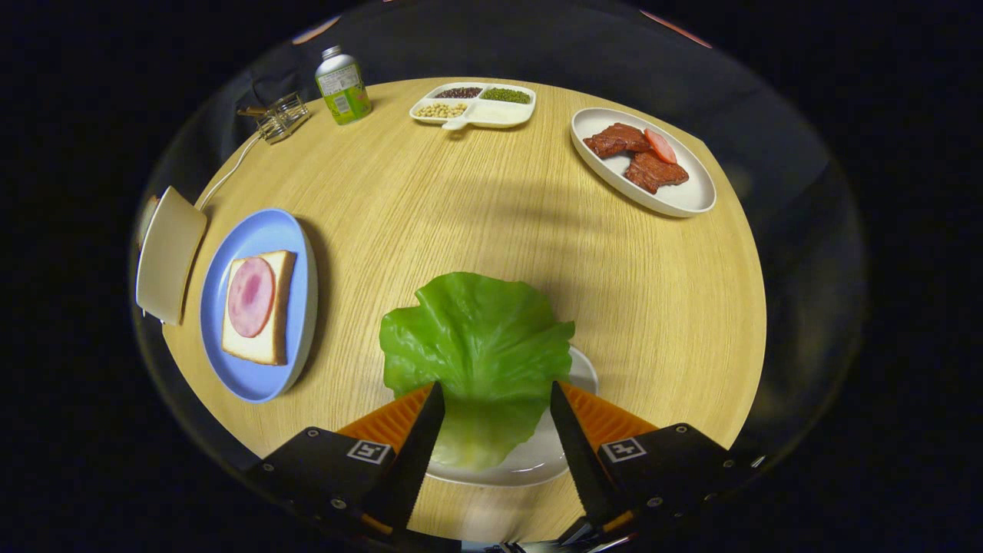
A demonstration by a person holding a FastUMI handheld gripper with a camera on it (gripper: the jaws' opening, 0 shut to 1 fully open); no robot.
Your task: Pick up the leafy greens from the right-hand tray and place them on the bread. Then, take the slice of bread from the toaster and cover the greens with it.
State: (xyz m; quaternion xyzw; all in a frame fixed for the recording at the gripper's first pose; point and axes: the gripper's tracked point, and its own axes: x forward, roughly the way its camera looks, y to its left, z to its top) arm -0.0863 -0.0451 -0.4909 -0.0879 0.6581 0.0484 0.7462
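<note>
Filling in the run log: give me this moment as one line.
phase: approach | gripper: open, fingers either side of lettuce leaf on white plate | bread with ham on blue plate: uncovered

Round wooden table (476, 223). Green bottle (342, 84) upright at 11 o'clock near far edge; small clear wire-frame holder (282, 117) just left of it. Divided white dish (473, 104) with beans and grains at 12 o'clock. Oval white plate (680, 196) with brown meat pieces (633, 157) and pink slice at 1–2 o'clock.
</note>
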